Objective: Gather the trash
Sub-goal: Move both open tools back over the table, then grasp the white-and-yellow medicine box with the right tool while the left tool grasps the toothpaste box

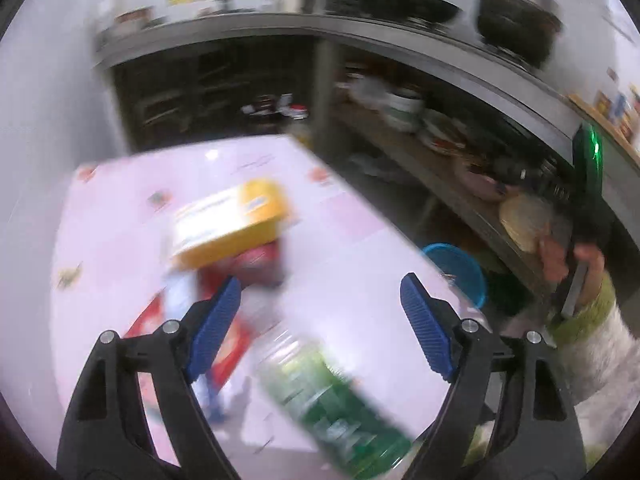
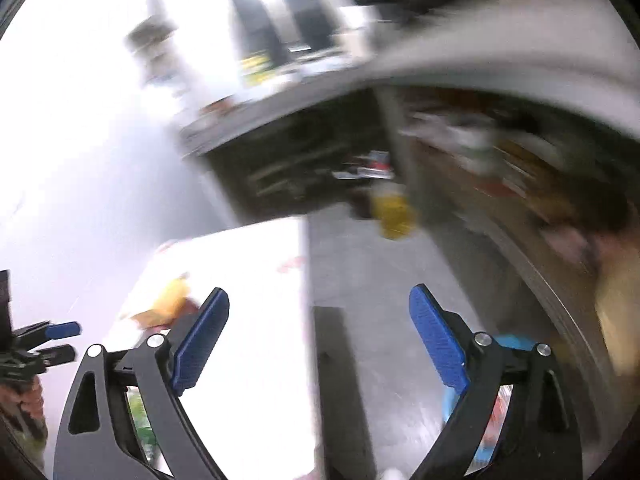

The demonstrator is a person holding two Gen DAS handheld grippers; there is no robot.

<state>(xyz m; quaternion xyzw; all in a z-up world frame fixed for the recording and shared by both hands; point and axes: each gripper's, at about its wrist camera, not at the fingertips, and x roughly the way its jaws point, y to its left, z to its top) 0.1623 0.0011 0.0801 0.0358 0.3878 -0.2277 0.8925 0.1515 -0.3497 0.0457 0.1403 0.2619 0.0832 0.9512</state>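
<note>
We look down from our left gripper onto a pale pink tabletop strewn with rubbish. Its blue ribbed pads stand wide apart and nothing sits between them; they grip nothing. A green-labelled clear plastic bottle lies on its side on the near part of the table, below the open jaws and not touching either pad. Farther off lies a yellow cardboard box with a white label, resting on a reddish packet, with a flat red wrapper and a pale blue-and-white wrapper spread out just beside them at the left pad. All of this is blurred, so we cannot read any label.

Off the table's right edge a round blue plastic basket stands on the floor beneath a steel shelf unit loaded with bowls and pots. At the far right a hand in a green and white sleeve holds the other tool.

Our right gripper is likewise spread wide and empty, hanging over the table's edge and the grey floor. The view is heavily smeared; the yellow box shows only as a blur left of its left pad
</note>
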